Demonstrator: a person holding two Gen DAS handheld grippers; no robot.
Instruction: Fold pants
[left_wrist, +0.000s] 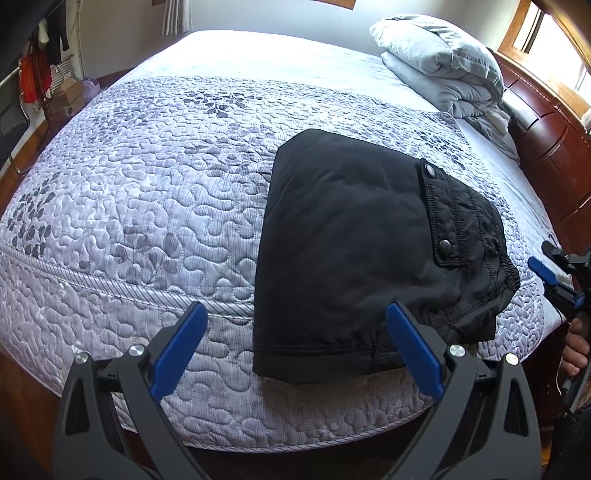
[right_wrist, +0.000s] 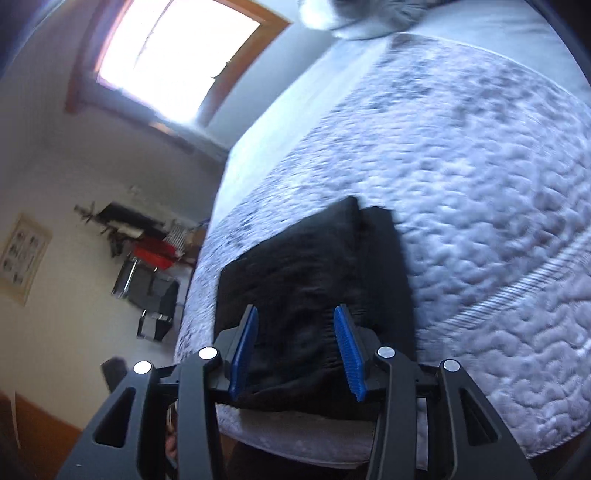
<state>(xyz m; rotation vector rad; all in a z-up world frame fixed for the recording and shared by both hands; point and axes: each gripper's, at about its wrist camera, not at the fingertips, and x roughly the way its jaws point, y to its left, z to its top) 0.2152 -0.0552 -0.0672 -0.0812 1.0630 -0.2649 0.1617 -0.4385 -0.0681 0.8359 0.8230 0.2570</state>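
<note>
Hovering over the bed (left_wrist: 147, 192), we see the folded black pants (left_wrist: 354, 236) at its near edge, about four o'clock, with our left claw (left_wrist: 295, 347) wide open and right claw (right_wrist: 295, 347) partly open, both empty.

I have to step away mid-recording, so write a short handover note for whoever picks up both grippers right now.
Left gripper: open, nothing between its blue pads, hovering at the near edge of the bed.
Right gripper: open, clear of the cloth, at the waistband end.
Black fabric pants: folded into a compact rectangle on the grey quilted bedspread, snap pocket flap on top, waistband toward the right gripper.
Done: the folds look complete.
Left: probably only a tidy of the bunched waistband edge.
</note>
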